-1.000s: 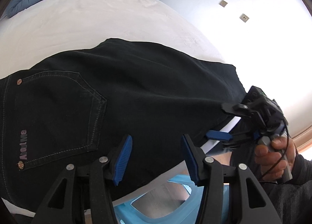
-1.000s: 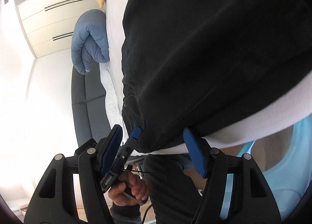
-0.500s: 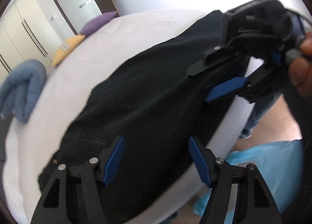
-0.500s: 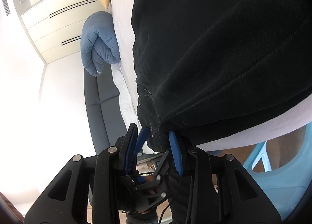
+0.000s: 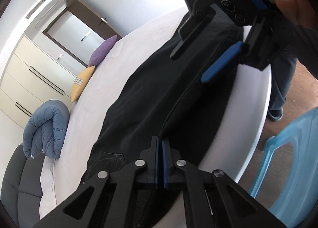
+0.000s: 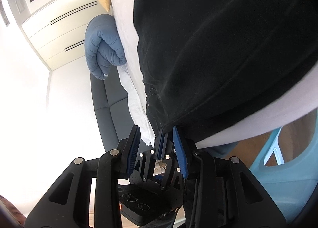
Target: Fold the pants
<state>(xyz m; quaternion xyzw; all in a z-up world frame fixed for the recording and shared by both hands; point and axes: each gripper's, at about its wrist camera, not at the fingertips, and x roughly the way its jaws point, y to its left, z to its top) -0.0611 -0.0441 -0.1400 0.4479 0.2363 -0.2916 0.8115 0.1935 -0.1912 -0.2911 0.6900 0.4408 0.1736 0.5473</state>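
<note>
The black denim pants [image 5: 151, 96] lie stretched along the near edge of the white bed [image 5: 119, 65], and their far end is cut off by the top of the left wrist view, behind the right tongs [image 5: 190, 63]. In the right wrist view the pants fill most of the picture, so their full shape is hard to make out. The left tongs [image 5: 159, 144] are pressed nearly together, pinching the edge of the pants at a seam. The right tongs [image 6: 157, 140] are spread wide with nothing between their blue pads; the other tongs show in that gap. Half a second ago it was the other way round: the left tongs were wide apart and the right tongs were nipped on the hem. A rolled blue quilt [image 5: 45, 128] sits at the far side.
</note>
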